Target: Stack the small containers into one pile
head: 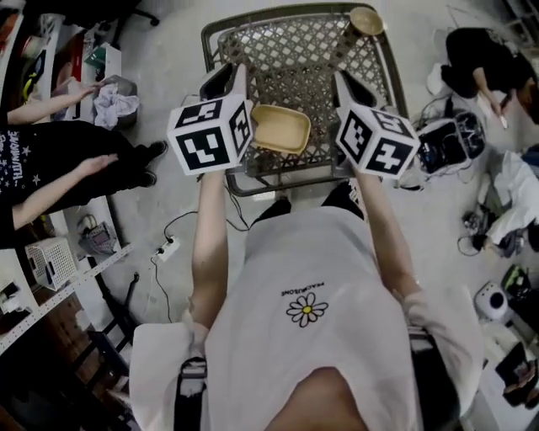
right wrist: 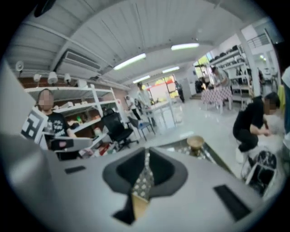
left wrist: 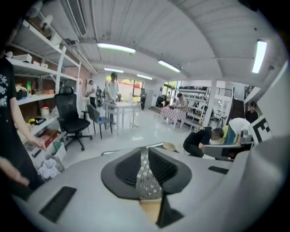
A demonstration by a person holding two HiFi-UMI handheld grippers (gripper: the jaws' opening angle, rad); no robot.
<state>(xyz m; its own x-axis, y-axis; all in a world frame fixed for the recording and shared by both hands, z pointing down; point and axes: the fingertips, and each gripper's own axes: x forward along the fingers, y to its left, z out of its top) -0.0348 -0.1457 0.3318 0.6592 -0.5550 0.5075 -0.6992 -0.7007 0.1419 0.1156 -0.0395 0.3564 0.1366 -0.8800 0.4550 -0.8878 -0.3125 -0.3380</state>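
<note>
Tan tub on the table, with two empty grippers held up over it.

Close to the person, the left gripper point(head: 226, 81) and the right gripper point(head: 352, 84) hang side by side above the woven table point(head: 286, 50). The left gripper's fingers point(left wrist: 124, 167) stand a small way apart, with nothing between them. The right gripper's fingers point(right wrist: 163, 170) leave only a thin gap and hold nothing too. A little past them, the tan tub point(head: 280, 129) lies on the table between the two grippers, touching neither. Its open side faces up and its long side runs from left to right. Farthest away, a round bowl point(head: 366, 20) stands at the table's far right corner, well apart from the tub.
</note>
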